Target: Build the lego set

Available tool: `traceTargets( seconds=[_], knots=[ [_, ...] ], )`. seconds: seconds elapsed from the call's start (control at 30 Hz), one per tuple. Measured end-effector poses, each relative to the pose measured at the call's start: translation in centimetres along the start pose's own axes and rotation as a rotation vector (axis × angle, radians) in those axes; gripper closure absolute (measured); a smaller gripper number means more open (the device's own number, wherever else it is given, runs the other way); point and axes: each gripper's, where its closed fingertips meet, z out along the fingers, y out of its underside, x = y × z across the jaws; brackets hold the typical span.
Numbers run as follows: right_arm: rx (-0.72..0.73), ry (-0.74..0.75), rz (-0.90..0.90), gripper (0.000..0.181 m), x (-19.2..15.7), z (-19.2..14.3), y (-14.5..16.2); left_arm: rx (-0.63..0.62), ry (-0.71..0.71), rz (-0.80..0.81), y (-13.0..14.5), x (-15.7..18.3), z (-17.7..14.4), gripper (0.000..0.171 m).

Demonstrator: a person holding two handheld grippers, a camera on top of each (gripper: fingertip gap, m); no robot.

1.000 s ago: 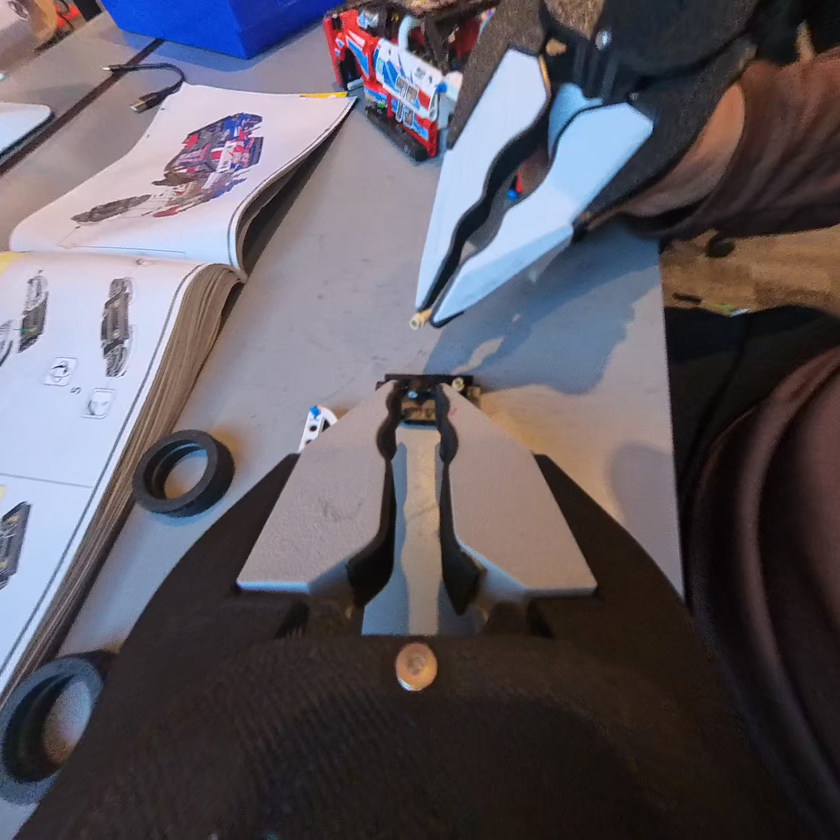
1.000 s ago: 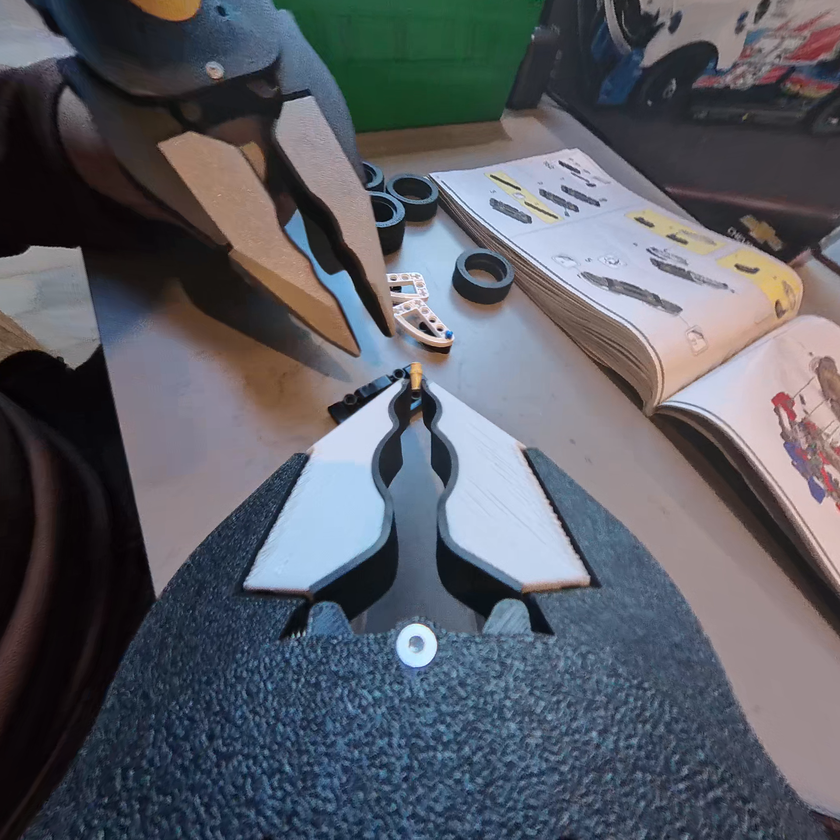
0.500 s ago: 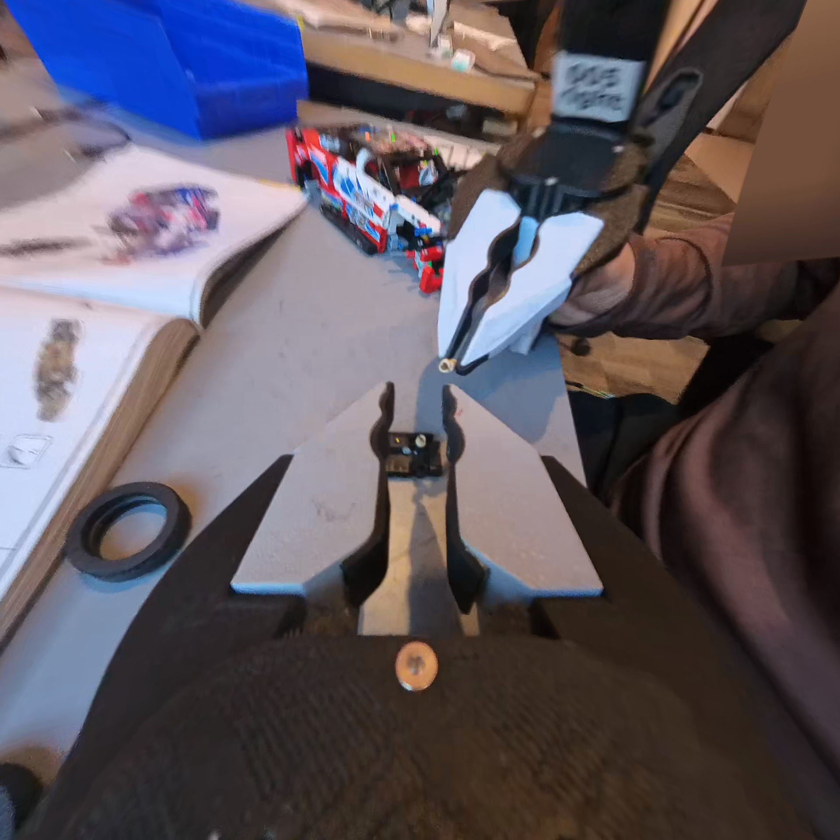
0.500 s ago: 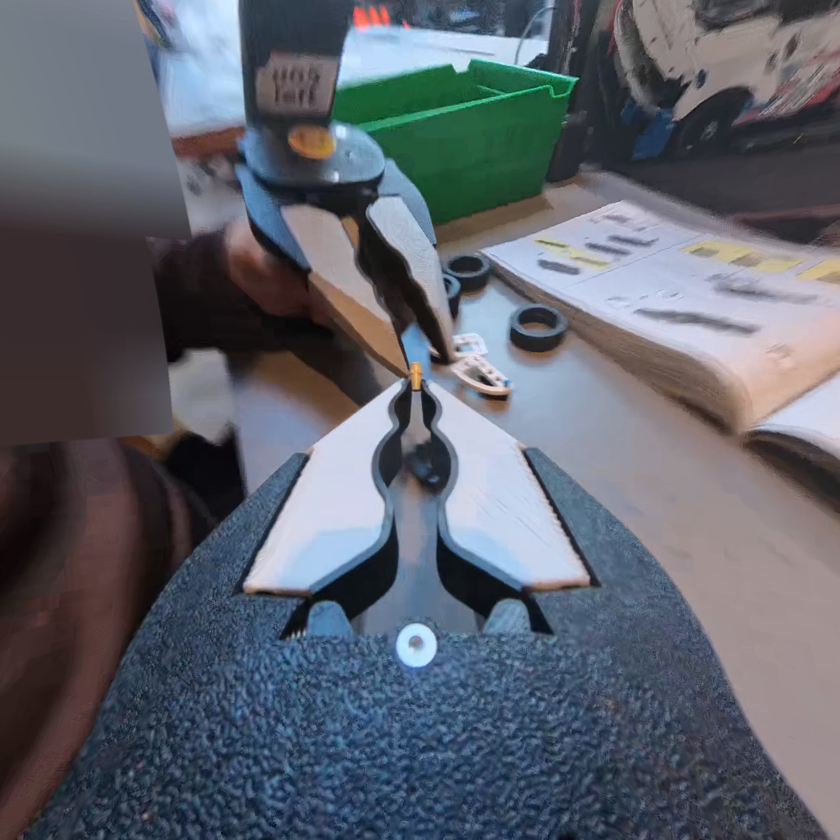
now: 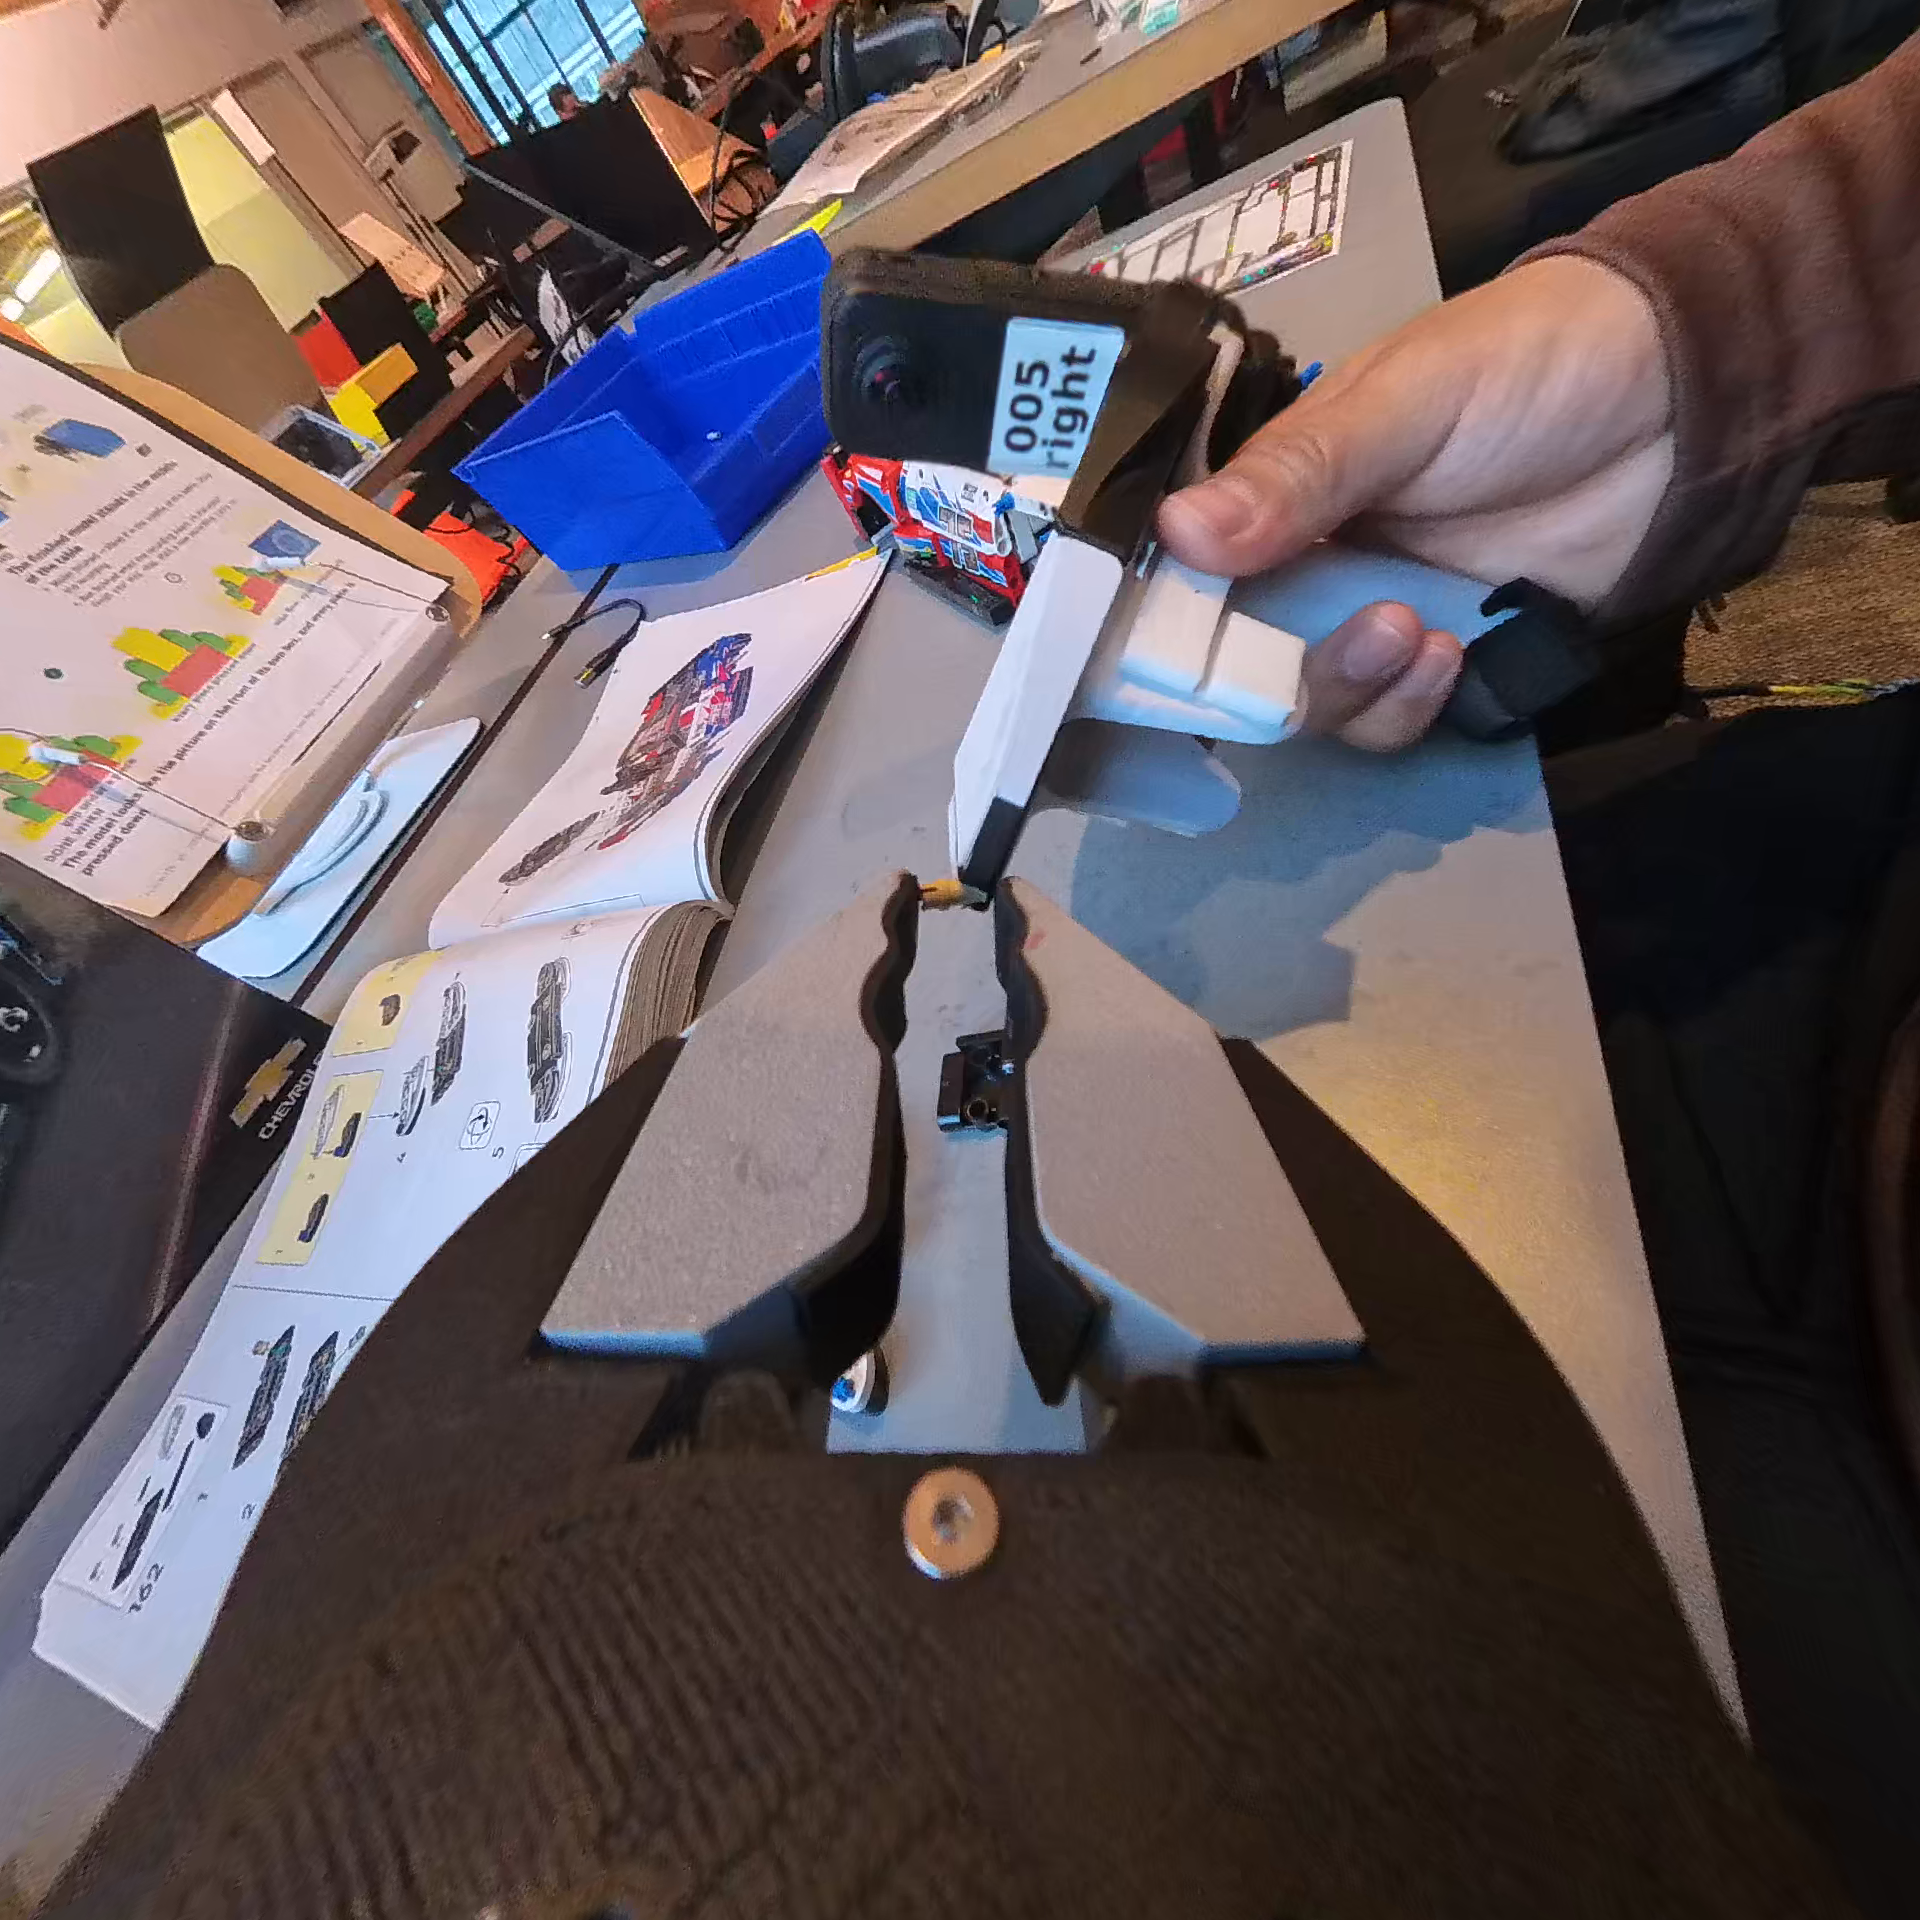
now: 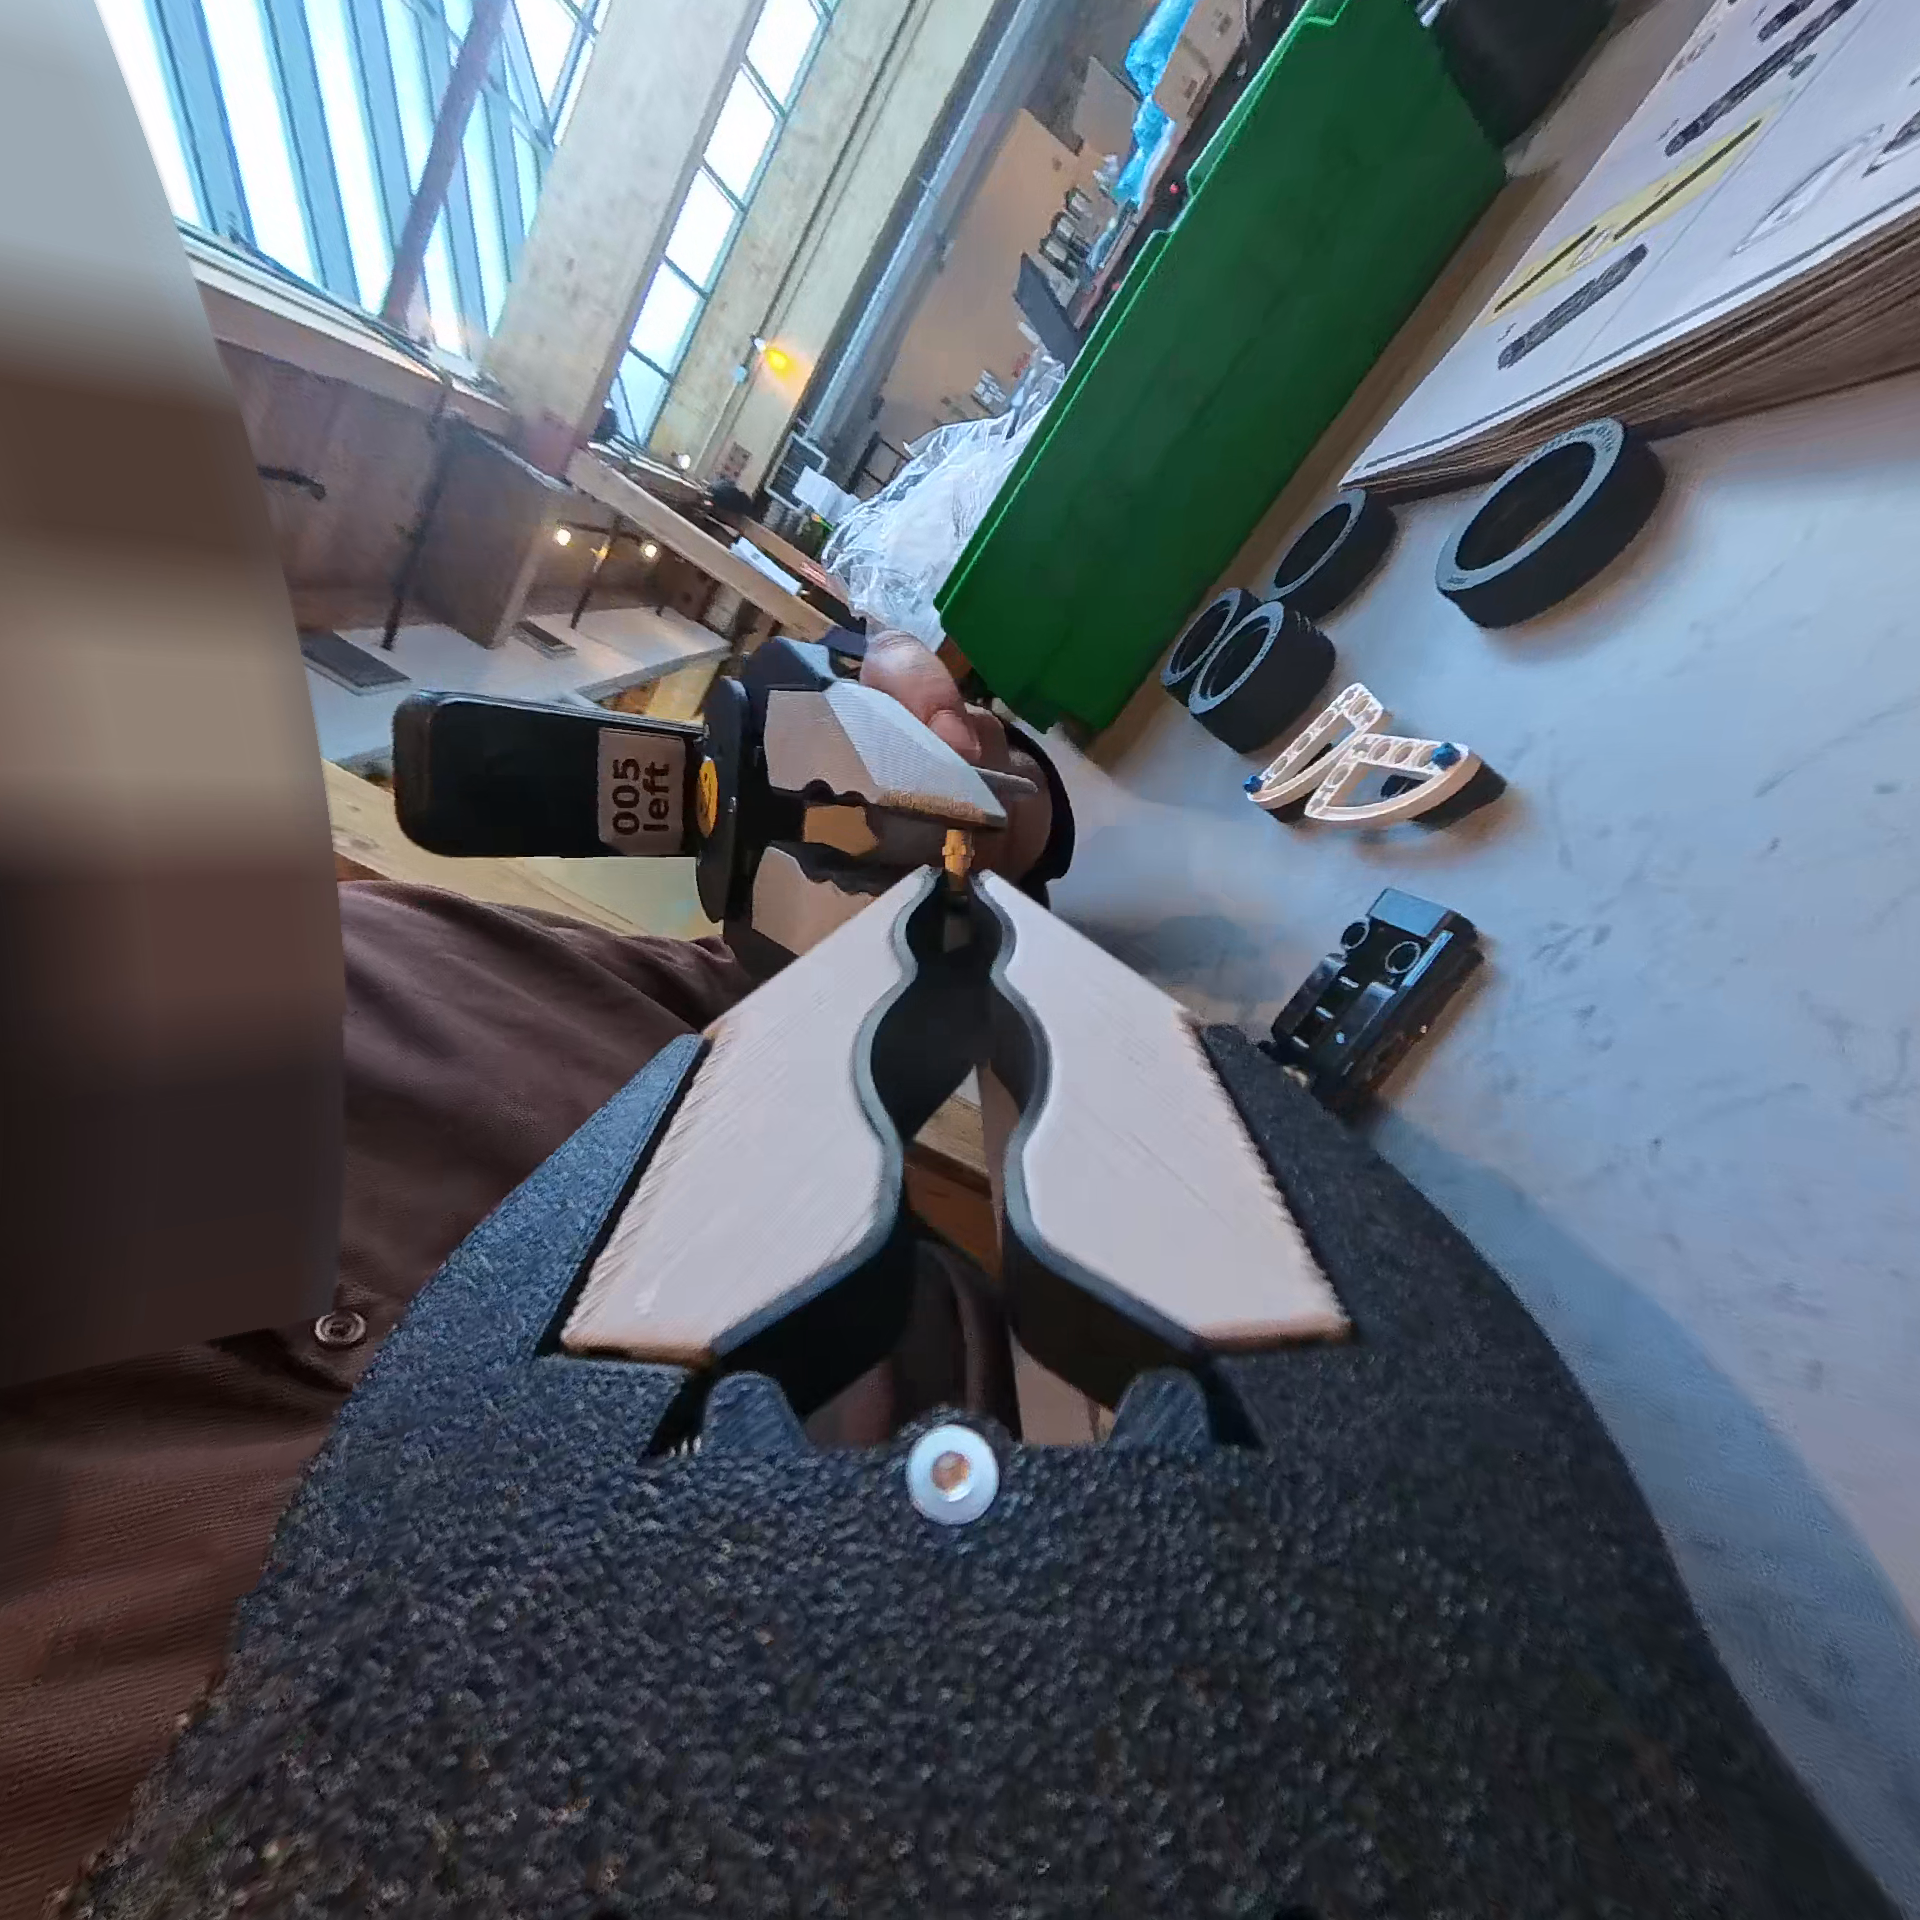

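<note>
My right gripper is shut on a small tan pin at its tips. It also shows in the left wrist view, edge-on and held by a hand. The pin pokes in between the fingertips of my left gripper, which is open and held above the table. The left gripper shows side-on in the right wrist view. A small black lego piece lies on the grey table under the left fingers; it also shows in the right wrist view.
An open instruction book lies on the left, with a red lego truck and a blue bin behind it. White curved pieces, several black tyres and a green bin are near the black piece. Left and right tips are no more than a few centimetres apart. The small black lego piece is about equally far from each gripper, around 8 cm. The right camera catches it too, in the right wrist view.
My left gripper opened, left the black piece on the table and lifted. My right gripper rolled onto its side and brought the tan pin between the left fingertips.
</note>
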Motion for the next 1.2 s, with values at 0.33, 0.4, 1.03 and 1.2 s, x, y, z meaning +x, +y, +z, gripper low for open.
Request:
traceTargets(
  seconds=[0.33, 0.4, 1.03, 1.2],
  knots=[
    [-0.138, 0.046, -0.037, 0.173, 0.4, 0.4, 1.5, -0.066, 0.122, 0.157, 1.0, 1.4, -0.3, 0.162],
    [-0.148, 0.059, -0.029, 0.176, 0.7, 0.4, 1.7, -0.082, 0.132, 0.197, 1.2, 1.7, -0.4, 0.162],
    [0.166, -0.023, -0.181, 0.178, -2.1, 0.0, -2.3, 0.093, 0.301, -0.741, -2.2, 0.1, -0.2, 0.166],
    [0.132, 0.064, -0.336, 0.178, -1.8, 0.1, -2.1, 0.055, 0.235, -0.667, -1.7, -0.2, -0.2, 0.167]
  ],
)
